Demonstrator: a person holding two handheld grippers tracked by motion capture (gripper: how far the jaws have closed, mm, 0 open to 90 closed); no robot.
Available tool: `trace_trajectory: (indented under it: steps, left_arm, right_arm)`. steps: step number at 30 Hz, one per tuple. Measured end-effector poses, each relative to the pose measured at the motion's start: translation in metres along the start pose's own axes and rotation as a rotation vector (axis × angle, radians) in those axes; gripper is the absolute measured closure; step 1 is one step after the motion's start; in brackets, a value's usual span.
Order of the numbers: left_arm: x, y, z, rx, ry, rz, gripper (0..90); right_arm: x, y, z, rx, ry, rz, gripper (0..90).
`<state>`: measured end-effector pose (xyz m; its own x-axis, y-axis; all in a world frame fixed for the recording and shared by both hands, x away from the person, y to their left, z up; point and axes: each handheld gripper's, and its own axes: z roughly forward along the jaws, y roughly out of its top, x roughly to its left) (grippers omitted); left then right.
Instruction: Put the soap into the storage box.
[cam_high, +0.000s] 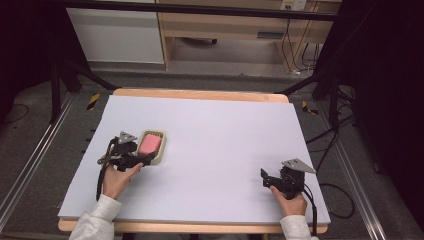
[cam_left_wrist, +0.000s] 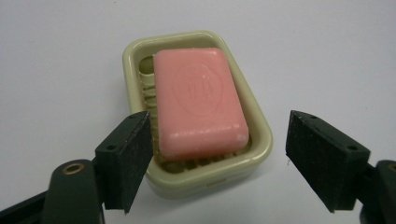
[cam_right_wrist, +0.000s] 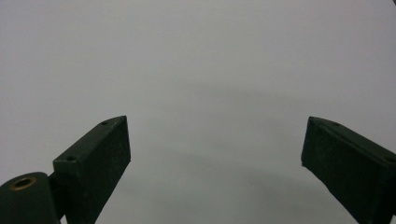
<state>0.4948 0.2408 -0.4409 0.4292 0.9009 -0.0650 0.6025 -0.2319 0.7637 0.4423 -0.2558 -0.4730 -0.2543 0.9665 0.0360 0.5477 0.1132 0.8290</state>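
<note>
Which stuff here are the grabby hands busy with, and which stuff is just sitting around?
Busy with:
- pink soap
- soap dish
- left gripper, jaws open around the dish

Just around:
- right gripper, jaws open over bare table
- wooden shelf behind

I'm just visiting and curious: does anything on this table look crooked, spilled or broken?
Nothing looks spilled or broken. The pink soap lies slightly askew in its cream soap dish, shifted toward one side so the ribs show along the other. The left gripper is open around the dish's near end; the right gripper is open over bare table.

Grey floor (cam_high: 45, 125), wooden furniture (cam_high: 225, 25) behind table (cam_high: 210, 95).
</note>
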Motion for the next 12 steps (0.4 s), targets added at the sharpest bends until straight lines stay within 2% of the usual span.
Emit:
trace_trajectory:
  steps: [6,12]
  left_arm:
    - [0.005,-0.017,-0.013,-0.038,-0.009,-0.008,19.5]
    - [0.016,-0.039,-0.025,-0.022,0.007,-0.007,18.0]
  right_arm:
    - [-0.002,-0.001,0.0,0.003,-0.012,0.0,8.4]
    - [-0.003,-0.001,-0.002,0.002,-0.012,0.004,8.4]
